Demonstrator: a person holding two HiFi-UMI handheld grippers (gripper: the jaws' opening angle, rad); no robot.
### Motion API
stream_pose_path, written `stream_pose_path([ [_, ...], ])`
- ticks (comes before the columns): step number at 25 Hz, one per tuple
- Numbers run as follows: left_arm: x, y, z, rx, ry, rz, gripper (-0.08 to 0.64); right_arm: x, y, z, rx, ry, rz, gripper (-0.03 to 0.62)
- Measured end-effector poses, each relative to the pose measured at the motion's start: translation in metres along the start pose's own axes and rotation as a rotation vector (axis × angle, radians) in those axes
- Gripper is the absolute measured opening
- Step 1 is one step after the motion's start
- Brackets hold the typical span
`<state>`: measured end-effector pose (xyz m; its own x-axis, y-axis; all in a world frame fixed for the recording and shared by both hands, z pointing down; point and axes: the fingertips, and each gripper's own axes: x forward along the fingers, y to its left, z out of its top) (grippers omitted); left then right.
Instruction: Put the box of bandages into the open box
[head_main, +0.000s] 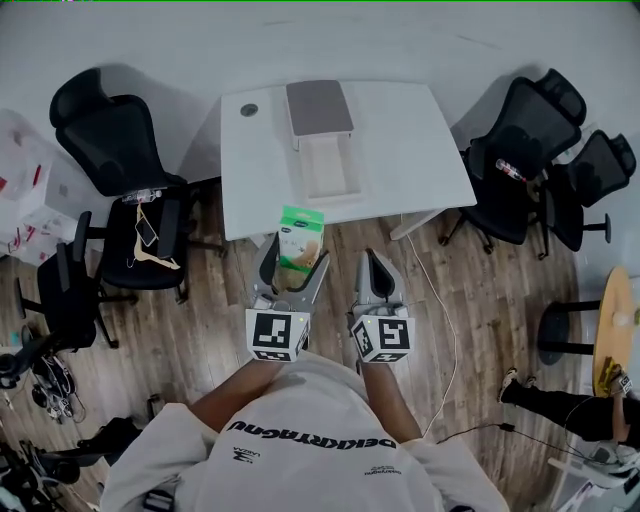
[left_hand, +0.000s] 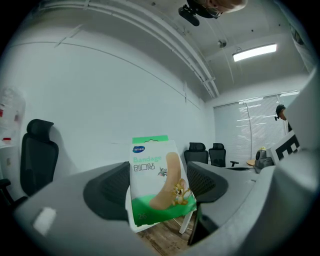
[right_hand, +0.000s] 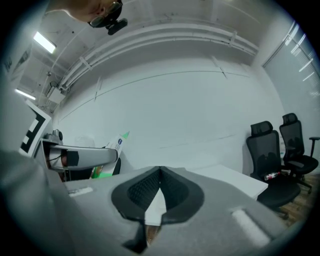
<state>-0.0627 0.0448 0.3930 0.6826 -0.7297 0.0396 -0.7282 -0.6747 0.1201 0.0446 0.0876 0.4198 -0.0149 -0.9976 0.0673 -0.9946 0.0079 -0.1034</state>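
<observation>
Left gripper (head_main: 295, 256) clamps bandage box (left_hand: 152, 175): white-green, cartoon print, "Bandage" lettering, upright; right gripper (head_main: 376, 262) clenched, empty.

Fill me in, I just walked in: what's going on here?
A person holds a gripper in each hand. The left gripper is shut on a green-and-white cardboard box of bandages, upright over the wooden floor, short of the white table. The grey-lidded open box sits on that table. The right gripper is shut and empty.
</observation>
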Motion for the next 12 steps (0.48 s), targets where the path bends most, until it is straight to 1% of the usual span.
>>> stream_pose_path([
  [5,0.027,0.02,-0.005,-0.012,0.015,-0.021,0.365,0.033,-0.003,0.001,-0.018,0.029,-0.01,-0.002],
  [12,0.047,0.037,-0.003,-0.038,0.016,-0.028,0.365,0.062,-0.003,0.005,-0.04,0.051,-0.02,-0.002],
])
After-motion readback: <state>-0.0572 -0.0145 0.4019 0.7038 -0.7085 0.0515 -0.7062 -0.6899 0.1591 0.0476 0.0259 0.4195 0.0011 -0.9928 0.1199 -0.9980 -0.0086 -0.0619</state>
